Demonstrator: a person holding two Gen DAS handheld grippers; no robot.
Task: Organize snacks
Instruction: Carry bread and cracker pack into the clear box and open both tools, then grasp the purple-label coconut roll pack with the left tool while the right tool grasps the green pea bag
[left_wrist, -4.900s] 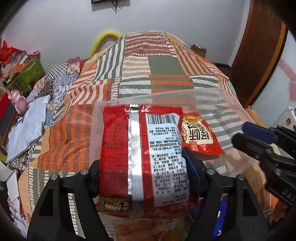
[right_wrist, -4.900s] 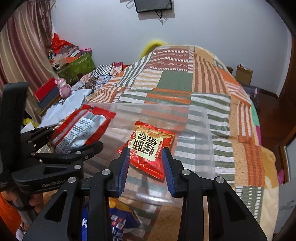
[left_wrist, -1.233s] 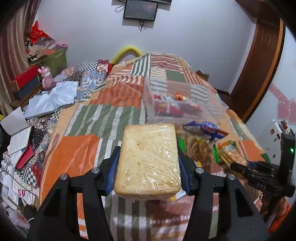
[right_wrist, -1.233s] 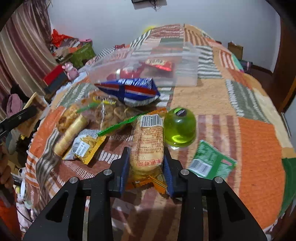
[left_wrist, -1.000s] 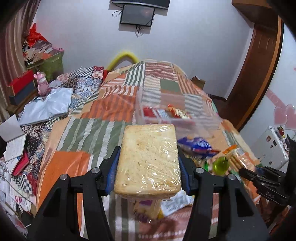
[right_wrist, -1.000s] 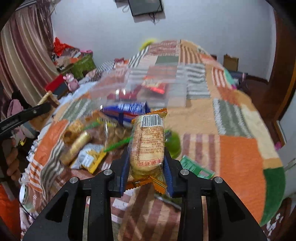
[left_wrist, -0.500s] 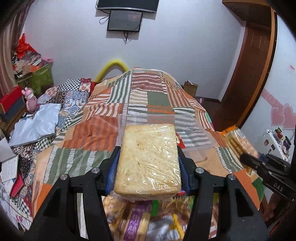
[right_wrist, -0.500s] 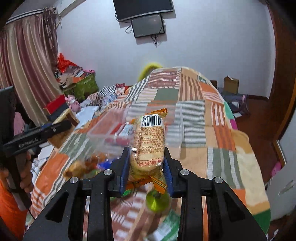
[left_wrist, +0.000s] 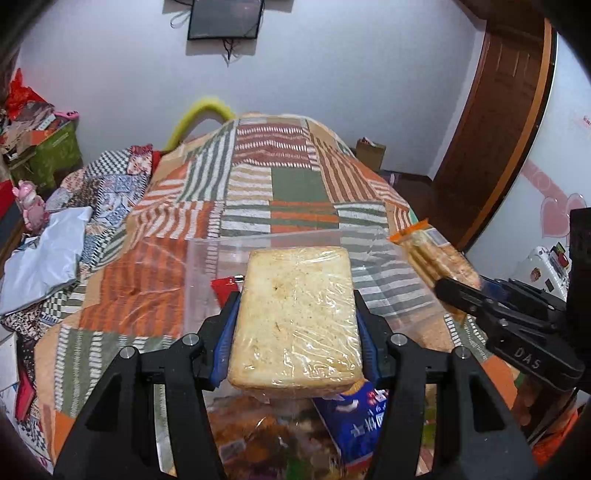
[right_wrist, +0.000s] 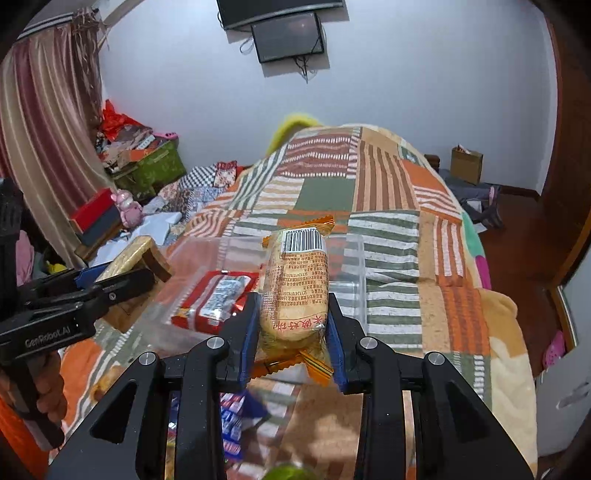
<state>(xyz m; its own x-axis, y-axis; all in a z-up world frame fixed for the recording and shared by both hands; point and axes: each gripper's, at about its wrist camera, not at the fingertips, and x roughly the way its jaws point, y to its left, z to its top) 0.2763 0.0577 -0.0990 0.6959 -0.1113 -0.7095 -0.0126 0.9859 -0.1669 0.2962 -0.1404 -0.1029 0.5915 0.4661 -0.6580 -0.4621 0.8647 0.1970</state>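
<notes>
Two snacks in hand: left claw (left_wrist: 295, 314) clamps plastic-wrapped pale cake slab (left_wrist: 295, 317), right claw (right_wrist: 291, 325) orange-wrapped biscuit pack (right_wrist: 295, 288). Clear plastic bin (right_wrist: 354, 273) holds red packet (right_wrist: 218, 295); loose snacks remain on the bed near me.

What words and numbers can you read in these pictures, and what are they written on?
"DAS": white letters on the black right gripper, seen from the left wrist.
"GenRobot.AI": grey letters on the black left gripper, seen from the right wrist.
Orange-ended clear cracker packet: barcode and printed lines, too small to read.
Red and silver snack packet in the clear plastic box: print too blurred.
Blue snack bag: characters too blurred.
</notes>
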